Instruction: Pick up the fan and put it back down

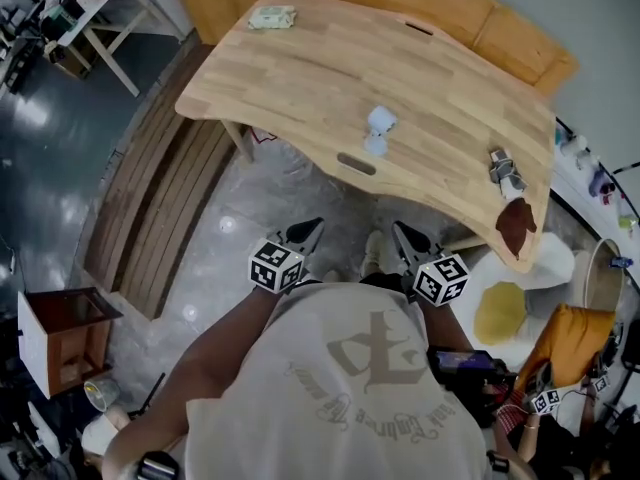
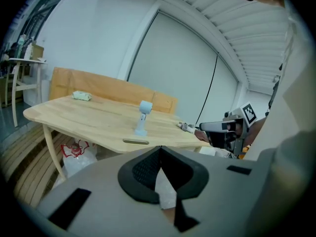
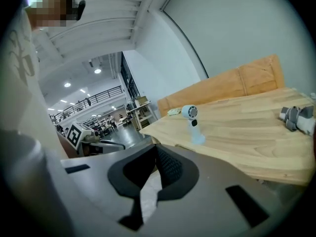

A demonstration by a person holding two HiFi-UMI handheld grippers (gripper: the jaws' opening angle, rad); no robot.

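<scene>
A small light-blue hand-held fan stands upright on its base near the front edge of the wooden table. In the left gripper view the fan rises ahead of my jaws; in the right gripper view the fan stands a little to the right. My left gripper and right gripper hang side by side close to my body, short of the table's edge, well apart from the fan. The left gripper and the right gripper are both shut with nothing in them.
A pale green packet lies at the table's far left. A grey-white tool and a brown piece lie at its right end. A slot is cut near the front edge. A plastic bag sits under the table.
</scene>
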